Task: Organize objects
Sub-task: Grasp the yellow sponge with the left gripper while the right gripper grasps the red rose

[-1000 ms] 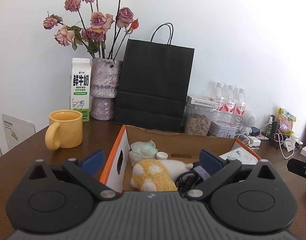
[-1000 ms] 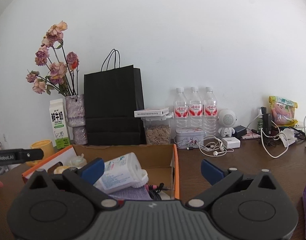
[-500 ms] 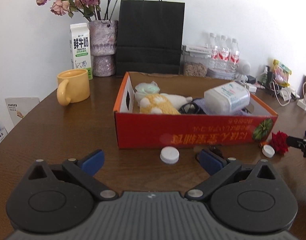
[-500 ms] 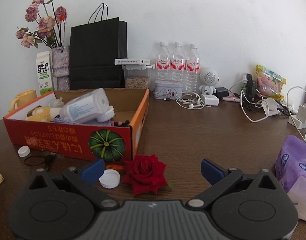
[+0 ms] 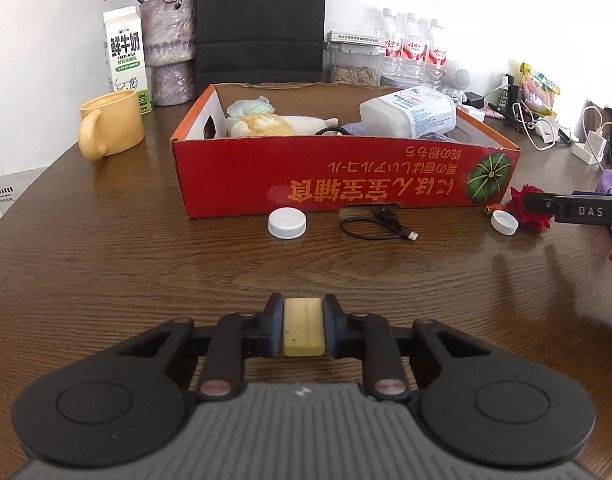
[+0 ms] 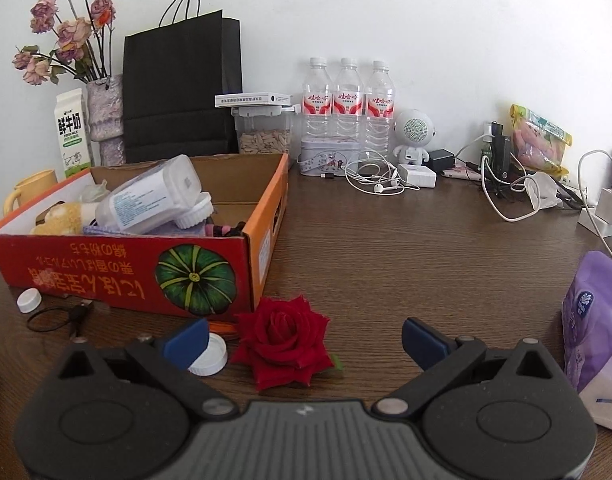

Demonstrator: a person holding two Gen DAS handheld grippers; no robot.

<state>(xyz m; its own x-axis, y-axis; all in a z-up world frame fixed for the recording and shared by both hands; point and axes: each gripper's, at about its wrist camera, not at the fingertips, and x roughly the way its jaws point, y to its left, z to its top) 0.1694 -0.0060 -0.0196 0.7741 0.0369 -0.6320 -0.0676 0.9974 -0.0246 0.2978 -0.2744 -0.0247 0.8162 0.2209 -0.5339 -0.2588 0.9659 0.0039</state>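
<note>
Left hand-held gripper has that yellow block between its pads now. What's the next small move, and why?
Probably finish the squeeze, then lift. The left hand-held gripper is closing with its pads against the yellow block, low over the table. The red box just ahead is open-topped and already holds items, so raising the block to clear its front wall looks sensible.

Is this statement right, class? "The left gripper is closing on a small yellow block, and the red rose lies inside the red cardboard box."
Not quite. The left gripper is closing on the small yellow block, but the red rose lies on the table, outside the red cardboard box, by its front corner beside a white cap. The right wrist view shows this.
</note>
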